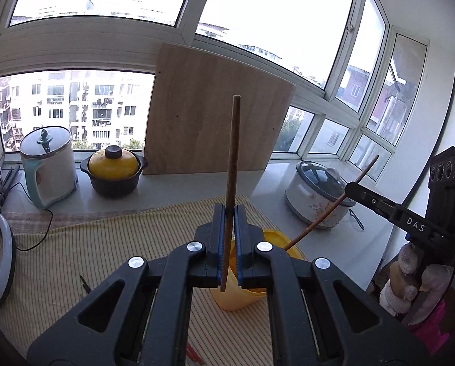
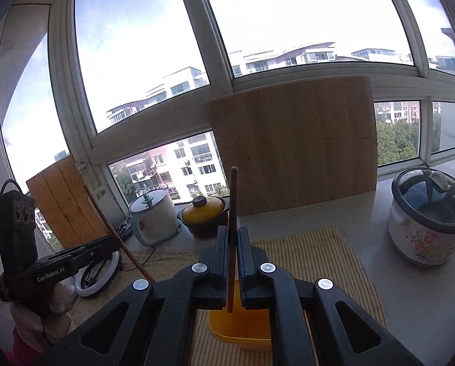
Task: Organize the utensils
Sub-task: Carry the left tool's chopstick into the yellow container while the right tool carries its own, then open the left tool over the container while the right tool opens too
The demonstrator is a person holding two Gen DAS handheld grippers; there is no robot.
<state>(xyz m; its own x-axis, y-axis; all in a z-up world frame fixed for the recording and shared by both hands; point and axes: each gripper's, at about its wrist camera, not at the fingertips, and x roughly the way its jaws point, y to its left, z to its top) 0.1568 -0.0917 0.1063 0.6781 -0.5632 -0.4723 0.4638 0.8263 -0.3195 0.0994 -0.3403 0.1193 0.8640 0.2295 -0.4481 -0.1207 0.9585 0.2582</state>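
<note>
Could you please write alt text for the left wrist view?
The left gripper is shut on an upright brown chopstick above a yellow cup on a striped cloth. At right, the right gripper holds another chopstick.

The striped cloth (image 1: pixel 74 244) lies bare left of the yellow cup (image 1: pixel 242 299). Along the counter's back edge, kettle (image 1: pixel 48 167), clay pot (image 1: pixel 114 170) and leaning board (image 1: pixel 215 116) block passage; the rice cooker (image 2: pixel 428 222) crowds the right edge.

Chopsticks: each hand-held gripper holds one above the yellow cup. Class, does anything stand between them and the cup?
Nothing visible does. The left chopstick and the right chopstick hang straight over the yellow cup, whose mouth is partly hidden.
</note>
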